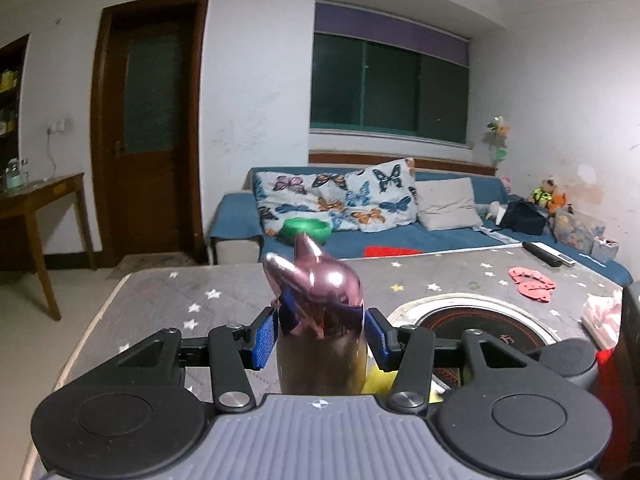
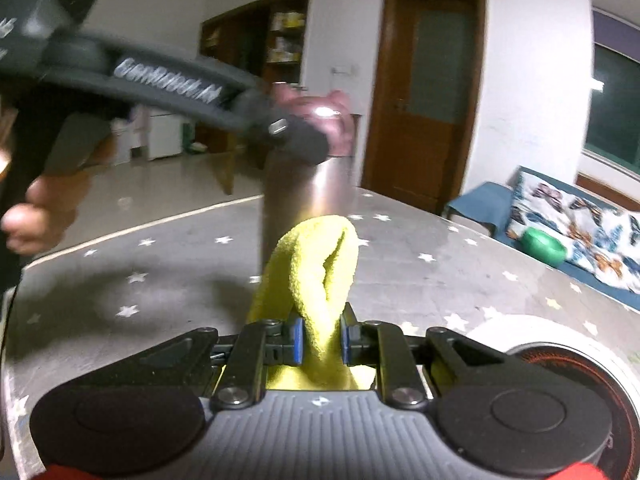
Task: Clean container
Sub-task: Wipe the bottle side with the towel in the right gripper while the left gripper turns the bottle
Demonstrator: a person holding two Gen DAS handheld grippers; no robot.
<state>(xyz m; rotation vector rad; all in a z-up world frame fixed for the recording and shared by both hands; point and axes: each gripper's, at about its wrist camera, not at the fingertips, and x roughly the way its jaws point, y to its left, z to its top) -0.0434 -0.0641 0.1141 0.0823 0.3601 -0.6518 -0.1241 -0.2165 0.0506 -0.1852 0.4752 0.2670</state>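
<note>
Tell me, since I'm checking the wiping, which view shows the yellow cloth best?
The right wrist view: the yellow cloth fills its centre, pinched in the right gripper. The left wrist view shows only a yellow scrap behind the bottle.

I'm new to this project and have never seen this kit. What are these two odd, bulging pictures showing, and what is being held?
No robot here: a person carries a hand-held gripper in each hand, each with a wide-angle camera looking along its two fingers. In the left view, the left hand-held gripper is shut on a shiny pink bottle with an animal-shaped lid. In the right view, the right hand-held gripper is shut on a yellow cloth, pointing at that same bottle. Below is a grey star-patterned table cover with a round cooker plate set in it.
</note>
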